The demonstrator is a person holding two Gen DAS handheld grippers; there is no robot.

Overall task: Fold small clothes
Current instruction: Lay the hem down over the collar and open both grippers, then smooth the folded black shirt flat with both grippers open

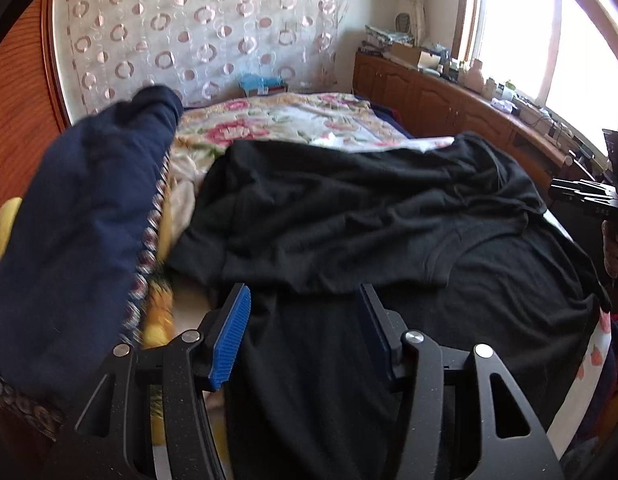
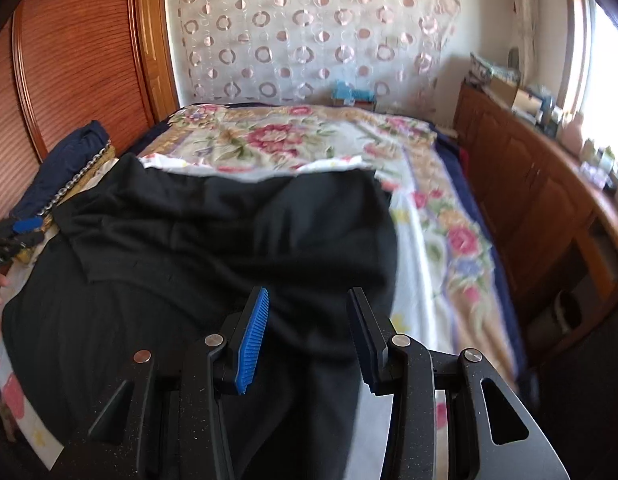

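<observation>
In the left wrist view, the left gripper [image 1: 305, 320] is seen at the bottom centre of the frame with its jaws held apart and nothing clamped between them; one blue ribbed pad [image 1: 231, 344] faces the gap. Black fabric fills the space beneath and ahead of the fingers. This black garment [image 1: 349, 216] is spread across the middle of the frame, its upper part bunched and folded back over the flatter lower part. At the left of the frame a navy cloth [image 1: 77, 216] with a patterned edge is shown, blurred. At the right edge the right gripper [image 1: 585, 196] is partly seen.

In the right wrist view, the right gripper [image 2: 307, 336] sits at the bottom centre, its jaws likewise apart and holding nothing, a blue ribbed pad [image 2: 251, 346] turned toward the gap. The black garment [image 2: 229, 232] is laid from the lower centre toward the middle left of the frame. It rests on a floral bedspread [image 2: 441, 232], which is exposed at the centre and right. A wooden cabinet [image 2: 541, 200] is seen along the right side, a circle-patterned curtain [image 2: 309, 32] at the top centre, and the left gripper [image 2: 13, 236] at the left edge.
</observation>
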